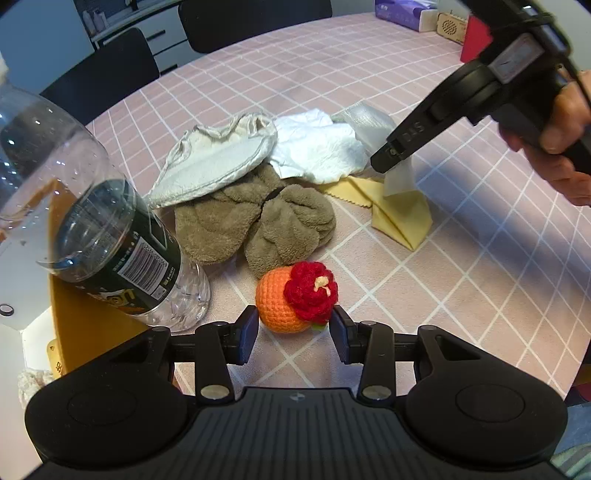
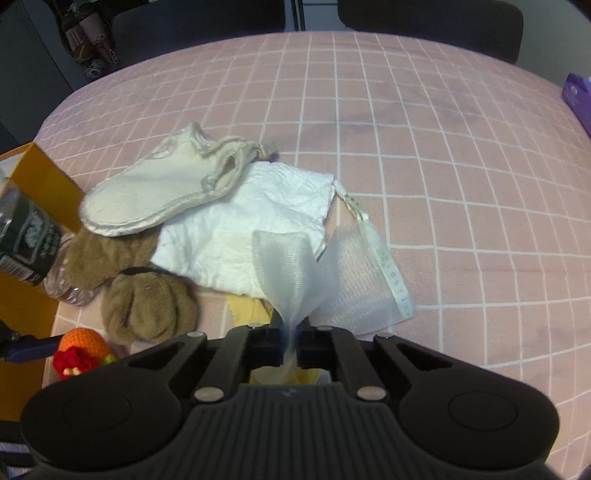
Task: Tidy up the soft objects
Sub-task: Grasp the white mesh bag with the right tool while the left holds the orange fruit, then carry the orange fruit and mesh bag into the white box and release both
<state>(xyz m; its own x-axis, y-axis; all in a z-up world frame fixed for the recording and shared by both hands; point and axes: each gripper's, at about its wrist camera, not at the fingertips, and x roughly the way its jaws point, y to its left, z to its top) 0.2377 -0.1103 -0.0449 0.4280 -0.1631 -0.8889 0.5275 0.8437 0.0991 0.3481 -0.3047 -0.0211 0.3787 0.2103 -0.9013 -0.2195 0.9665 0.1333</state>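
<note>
An orange crochet ball with a red flower [image 1: 295,297] lies on the pink checked tablecloth between the fingers of my left gripper [image 1: 294,325], which is open around it. It also shows in the right wrist view [image 2: 83,350]. My right gripper [image 2: 290,332] is shut on a white mesh pouch [image 2: 332,273] and lifts one end; it shows from outside in the left wrist view [image 1: 391,158]. Behind lie a brown plush cloth [image 1: 258,221], a cream slipper [image 1: 218,155], a white crumpled cloth [image 1: 317,147] and a yellow cloth [image 1: 402,218].
A clear plastic bottle [image 1: 110,236] lies tilted over the edge of an orange box [image 1: 85,328] at the left. A purple box [image 1: 399,13] and a small wooden box [image 1: 450,26] stand at the far table edge. Dark chairs stand beyond the table.
</note>
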